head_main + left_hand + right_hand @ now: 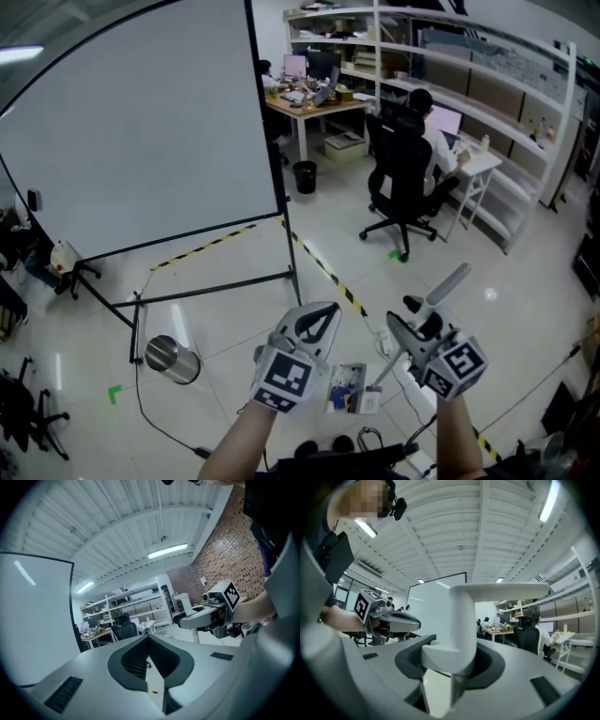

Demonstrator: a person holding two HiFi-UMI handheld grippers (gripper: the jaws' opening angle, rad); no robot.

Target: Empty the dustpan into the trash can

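Gripping the dustpan handle (448, 284) in the right tool (415, 322); hovering the left tool (320, 319) beside it, empty; looking down on a steel trash can (172, 359) on the floor (234, 281), left of both.

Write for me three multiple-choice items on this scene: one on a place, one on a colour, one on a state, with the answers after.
1. Where is the metal can?
A) on the floor
B) on a desk
C) on a shelf

2. What colour is the handle?
A) red
B) white
C) black

3. The right claw is
A) open and empty
B) shut on the handle
C) out of view

Answers:
1 A, the head view shows it on the tiles.
2 B, it is white in both views.
3 B, its jaws press on the handle from both sides.
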